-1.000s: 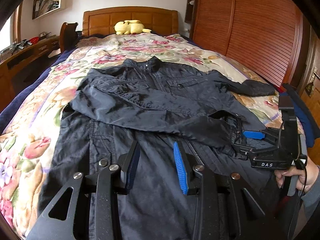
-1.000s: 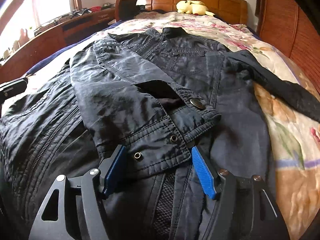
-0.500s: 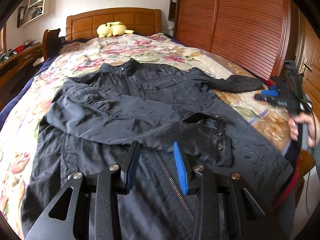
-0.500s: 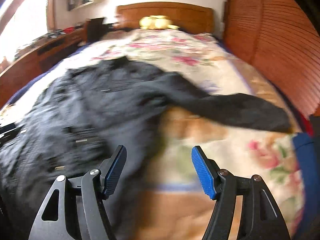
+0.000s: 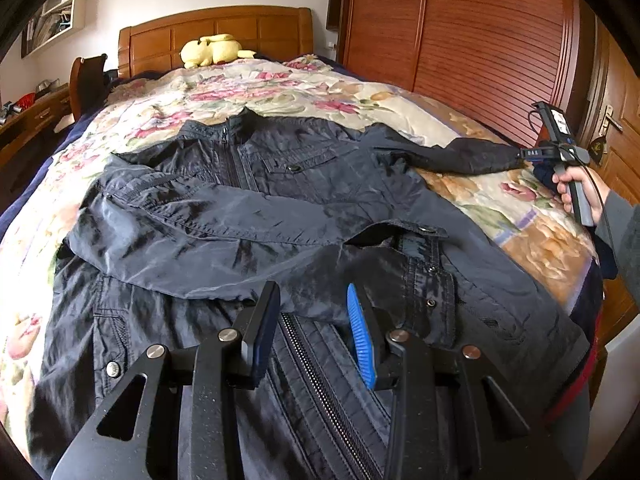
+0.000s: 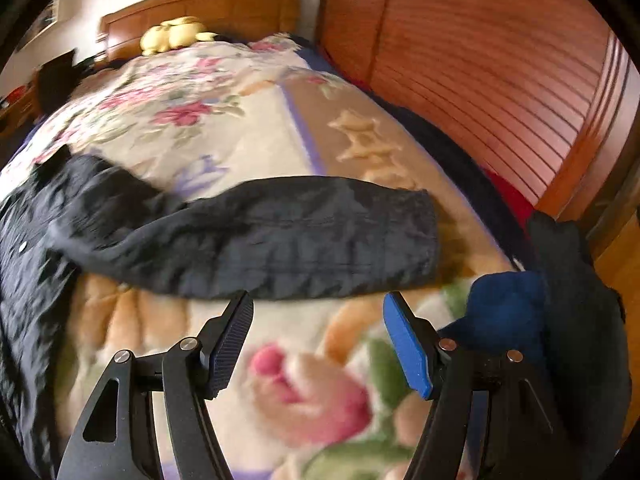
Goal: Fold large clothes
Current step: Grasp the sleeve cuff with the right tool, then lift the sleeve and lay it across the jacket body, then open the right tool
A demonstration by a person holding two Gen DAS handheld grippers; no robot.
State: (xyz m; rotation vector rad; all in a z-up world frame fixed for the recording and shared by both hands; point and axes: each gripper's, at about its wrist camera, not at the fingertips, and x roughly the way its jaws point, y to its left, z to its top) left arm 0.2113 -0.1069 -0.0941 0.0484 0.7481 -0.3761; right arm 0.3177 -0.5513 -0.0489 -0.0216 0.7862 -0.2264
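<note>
- Blue-padded left gripper (image 5: 312, 320) hangs over the lower front of the dark jacket (image 5: 280, 216), jaws partly apart with nothing pinched between them; the zipper (image 5: 320, 380) runs down from between the pads toward 6 o'clock.
- From these tongs the jacket spreads toward 12 o'clock, collar farthest off; one sleeve lies folded across the chest, its cuff (image 5: 424, 268) at about 2 o'clock, just beside the blue pad.
- Right gripper (image 6: 318, 328) is released, jaws wide, over bare floral bedspread (image 6: 304, 392) and gripping nothing.
- At 12 o'clock from the right tongs lies the jacket's other sleeve (image 6: 280, 240), stretched sideways across the bed, near the fingertips but apart from them; its open end points to 2 o'clock, while the jacket body is at 9 o'clock. This view is blurred.
- Seen from the left wrist, the right gripper (image 5: 538, 160) sits by that sleeve's end, at 2 o'clock, held by a hand (image 5: 580, 192).
- Beyond, at 12 o'clock: a yellow plush toy (image 5: 212, 50) against the wooden headboard (image 5: 216, 30).
</note>
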